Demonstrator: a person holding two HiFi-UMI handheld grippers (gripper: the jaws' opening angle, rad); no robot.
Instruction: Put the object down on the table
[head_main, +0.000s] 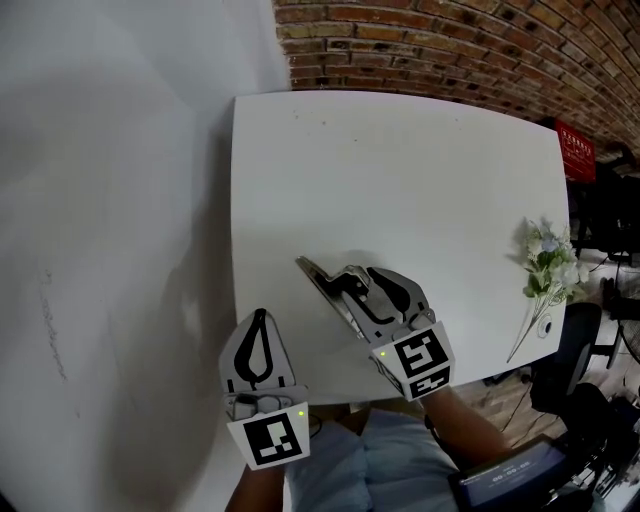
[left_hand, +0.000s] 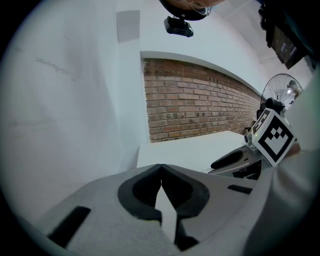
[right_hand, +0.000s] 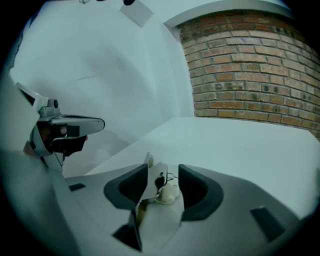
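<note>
Left claw (head_main: 262, 314): clenched on nothing, off the near corner of the worktop (head_main: 400, 170), far left of the flower sprig (head_main: 548, 262); likely parked clear.
Object (right_hand: 152, 182): thin flat grey piece with a small white lump, on edge inside the right claw (right_hand: 162, 172), leaning on its left jaw; well left of the sprig.
Axis: along the jaws, tip away from the person.
Right claw: released, jaws wide, low over the worktop; apparently letting go.
</note>
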